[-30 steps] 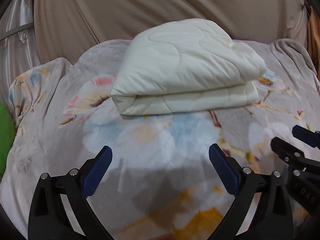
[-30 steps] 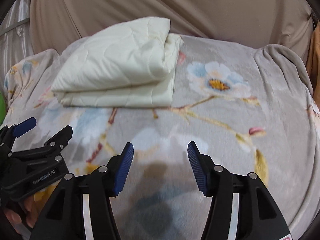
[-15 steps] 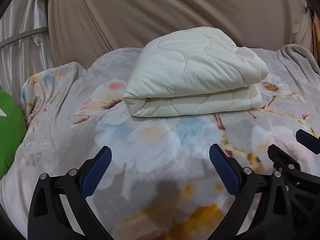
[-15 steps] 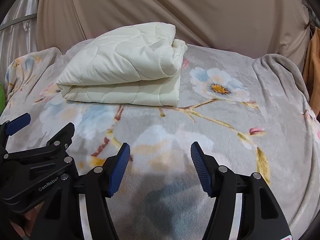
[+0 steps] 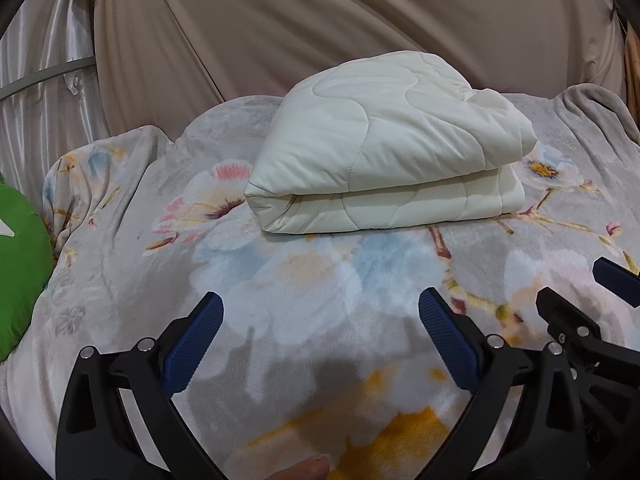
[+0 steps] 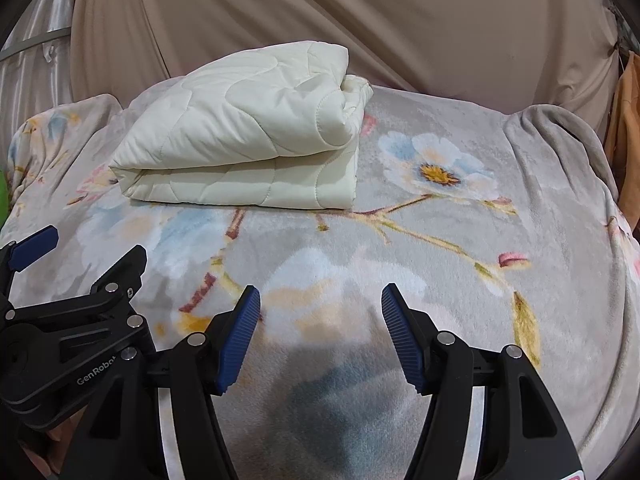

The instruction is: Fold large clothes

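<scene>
Cream quilt [image 5: 384, 156] sits folded on our floral blanket [image 5: 280, 288], apparently finished; we hold left gripper [image 5: 320, 316] and right gripper [image 6: 320, 308] spread, empty.

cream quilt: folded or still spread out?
Folded. The cream quilt sits as a compact stacked bundle on the floral blanket, layered edges visible along its near side.

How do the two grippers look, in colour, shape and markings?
Both the left gripper and the right gripper have black plastic frames with silver screws and triangular cut-outs. Their jaws carry dark blue ribbed pads. In the right wrist view, the left gripper's body bears white lettering that reads "GenRobot", partly cut off. No cables or sleeves are visible.
</scene>
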